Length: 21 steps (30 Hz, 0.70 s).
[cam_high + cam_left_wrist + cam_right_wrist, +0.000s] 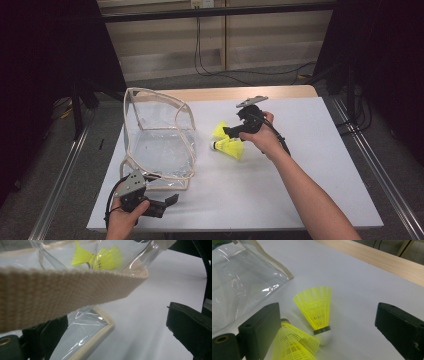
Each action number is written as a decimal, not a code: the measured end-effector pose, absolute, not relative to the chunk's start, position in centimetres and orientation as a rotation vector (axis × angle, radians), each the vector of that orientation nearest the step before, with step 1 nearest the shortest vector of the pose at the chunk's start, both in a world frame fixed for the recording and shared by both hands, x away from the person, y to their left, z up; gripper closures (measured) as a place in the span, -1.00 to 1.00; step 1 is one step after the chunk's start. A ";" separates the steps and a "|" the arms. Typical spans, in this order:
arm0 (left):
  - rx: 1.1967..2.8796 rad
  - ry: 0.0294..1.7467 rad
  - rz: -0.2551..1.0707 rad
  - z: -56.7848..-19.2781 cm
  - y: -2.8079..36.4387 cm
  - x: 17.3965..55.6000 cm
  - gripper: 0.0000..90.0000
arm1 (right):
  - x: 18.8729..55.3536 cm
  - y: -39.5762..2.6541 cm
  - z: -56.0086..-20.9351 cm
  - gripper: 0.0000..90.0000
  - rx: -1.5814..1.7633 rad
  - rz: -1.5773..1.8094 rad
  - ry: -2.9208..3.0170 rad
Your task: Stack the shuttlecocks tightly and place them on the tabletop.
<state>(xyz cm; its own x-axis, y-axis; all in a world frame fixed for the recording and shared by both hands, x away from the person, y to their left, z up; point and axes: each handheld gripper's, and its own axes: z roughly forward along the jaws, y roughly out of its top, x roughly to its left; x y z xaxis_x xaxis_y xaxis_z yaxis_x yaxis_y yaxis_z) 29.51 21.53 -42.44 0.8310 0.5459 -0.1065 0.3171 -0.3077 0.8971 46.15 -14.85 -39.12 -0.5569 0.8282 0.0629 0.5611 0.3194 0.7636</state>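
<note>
Reaching for: two yellow shuttlecocks (231, 144) lying on the white table (300, 170), just right of the clear bag (160, 145).
Right gripper (231, 132): jaws spread wide, nothing held, straddling the nearer shuttlecock (318, 312).
Long axis: cork (324, 336) toward the camera, skirt pointing away, roughly along the jaws.
Second shuttlecock (292, 345): touching the left jaw, half under it.
Left gripper (167, 202): jaws parted at the bag's front corner, the bag's webbing strap (62, 293) between them, ungripped.
Nearer hand: right, by far.
</note>
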 end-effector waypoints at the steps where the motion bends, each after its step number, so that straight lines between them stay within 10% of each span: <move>1: 1.917 0.646 0.263 -42.4 21.5 29.5 -0.91 | 46.2 -14.8 -39.1 -0.87 1.237 1.099 2.254; 21: 1.916 0.647 0.261 -42.4 21.7 29.6 -0.91 | 47.9 -13.2 -39.1 -0.80 1.259 1.063 2.248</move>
<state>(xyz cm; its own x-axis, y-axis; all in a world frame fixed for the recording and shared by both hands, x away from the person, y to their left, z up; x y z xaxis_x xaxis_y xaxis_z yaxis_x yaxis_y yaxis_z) 29.61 21.74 -42.45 0.8299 0.5473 -0.1082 0.3185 -0.3055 0.8974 47.93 -13.23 -39.07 -0.5425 0.8383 0.0542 0.5737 0.3225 0.7529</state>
